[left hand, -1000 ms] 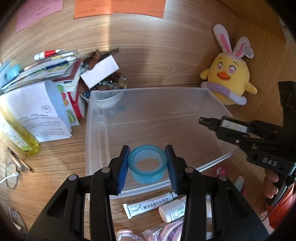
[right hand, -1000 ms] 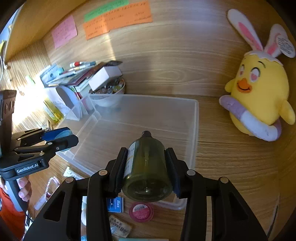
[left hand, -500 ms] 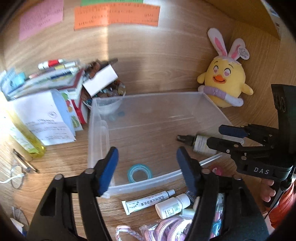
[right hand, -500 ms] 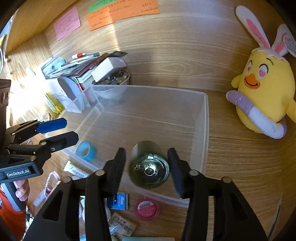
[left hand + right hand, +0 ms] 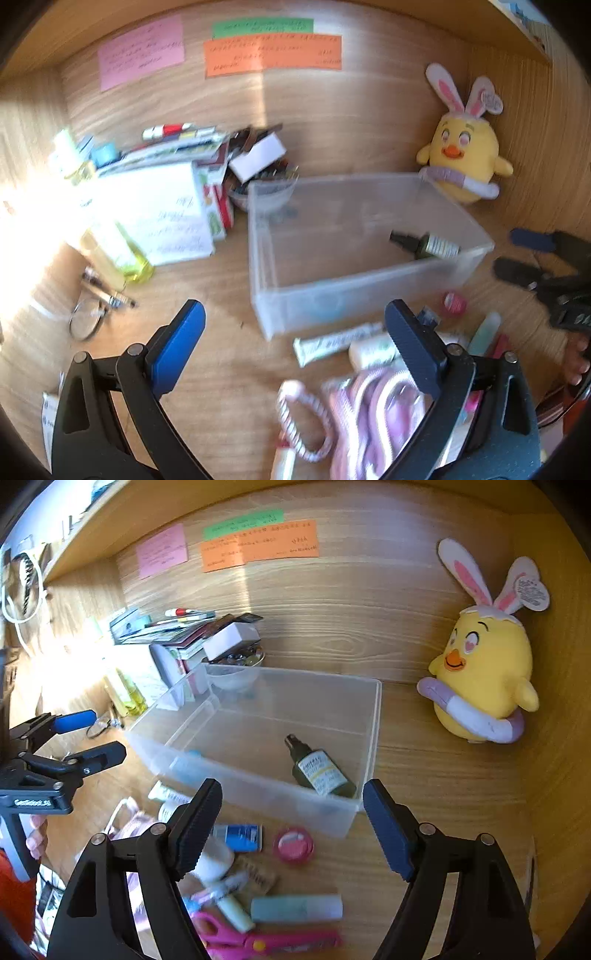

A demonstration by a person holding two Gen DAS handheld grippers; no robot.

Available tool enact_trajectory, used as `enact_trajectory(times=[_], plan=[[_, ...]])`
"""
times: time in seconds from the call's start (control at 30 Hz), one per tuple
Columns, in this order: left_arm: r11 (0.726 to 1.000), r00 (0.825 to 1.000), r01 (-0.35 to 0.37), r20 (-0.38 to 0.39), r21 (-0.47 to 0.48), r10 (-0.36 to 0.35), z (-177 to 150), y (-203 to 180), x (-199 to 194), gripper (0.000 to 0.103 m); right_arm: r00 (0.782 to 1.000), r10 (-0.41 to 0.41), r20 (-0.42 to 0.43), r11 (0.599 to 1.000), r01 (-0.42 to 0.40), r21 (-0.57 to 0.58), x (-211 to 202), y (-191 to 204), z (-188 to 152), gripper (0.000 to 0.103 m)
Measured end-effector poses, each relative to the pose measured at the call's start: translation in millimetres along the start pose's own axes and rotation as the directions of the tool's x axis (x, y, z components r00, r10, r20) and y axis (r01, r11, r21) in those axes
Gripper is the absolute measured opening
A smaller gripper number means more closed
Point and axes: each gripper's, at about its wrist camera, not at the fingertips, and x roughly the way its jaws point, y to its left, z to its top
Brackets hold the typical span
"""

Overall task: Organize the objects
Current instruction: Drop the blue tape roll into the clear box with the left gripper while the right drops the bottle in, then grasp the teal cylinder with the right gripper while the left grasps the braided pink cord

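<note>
A clear plastic bin (image 5: 369,291) (image 5: 375,716) sits on the wooden desk. A dark green spray bottle (image 5: 428,245) (image 5: 321,770) lies inside it near the right wall. A blue tape roll (image 5: 325,308) (image 5: 183,764) lies at its front left, seen through the wall. My left gripper (image 5: 295,332) is open and empty, in front of the bin above loose items. My right gripper (image 5: 291,816) is open and empty, in front of the bin's right corner.
In front of the bin lie a white tube (image 5: 336,341), a pink round tin (image 5: 293,845), a blue box (image 5: 240,836), pink scissors (image 5: 258,941), a pale stick (image 5: 295,908) and a pink cord (image 5: 369,406). A yellow plush chick (image 5: 484,679) stands right. Books and papers (image 5: 159,206) are piled left.
Both grippers opened and pulled back from the bin. The tape roll and the green bottle, held a second ago, now lie inside it.
</note>
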Motion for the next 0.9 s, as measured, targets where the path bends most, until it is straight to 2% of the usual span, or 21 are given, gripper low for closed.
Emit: enact_trajectory(times=[0.17,0.3,0.47,0.6,0.7,0.8,0.87,0.9], plan=[[0.999,0.997,-0.052,-0.048,0.014,0.053,-31.9,6.5,-0.1,0.099,1.000,-0.020,0.016,1.000,0.020,0.002,-15.9,5.1,-22.6,0.076],[0.998,0.997,-0.051,-0.067,-0.020,0.049,-50.1,14.8,-2.5,0.099,0.999,-0.037,-0.014,0.999,0.037,0.004,-20.2,2.4,-42.1,0.076],[0.998,0.999,-0.030,-0.035,-0.056,0.028,-44.6,18.3,-1.4,0.098,0.996,-0.056,-0.067,0.998,0.055,-0.010,-10.4,-2.0,-62.3,0.077],[1.000,0.999,-0.016,-0.043,-0.008,0.015,-24.1,12.4,12.7,0.089,0.995,-0.002,-0.102,1.000,0.002,0.000,6.5,-11.0,-62.0,0.077],[1.000,0.996,-0.009,-0.093,-0.022,0.007,-11.8,16.2,24.4,0.087,0.992,-0.028,-0.119,0.999,0.026,-0.025,16.4,-17.8,-50.9,0.077],[0.995,0.992,0.010,-0.122,-0.096,-0.022,-18.6,26.5,25.3,0.085,0.992,0.003,-0.129,1.000,-0.001,0.010,14.9,-25.7,-43.9,0.077],[0.994,0.993,-0.003,-0.120,-0.111,-0.011,-31.9,28.9,21.7,0.085,0.989,0.064,-0.135,0.997,-0.058,0.048,9.7,-30.2,-47.1,0.077],[0.994,0.993,-0.021,-0.118,-0.107,0.009,-39.9,29.1,20.1,0.085,0.989,0.070,-0.131,0.997,-0.064,0.049,6.7,-30.9,-50.5,0.077]])
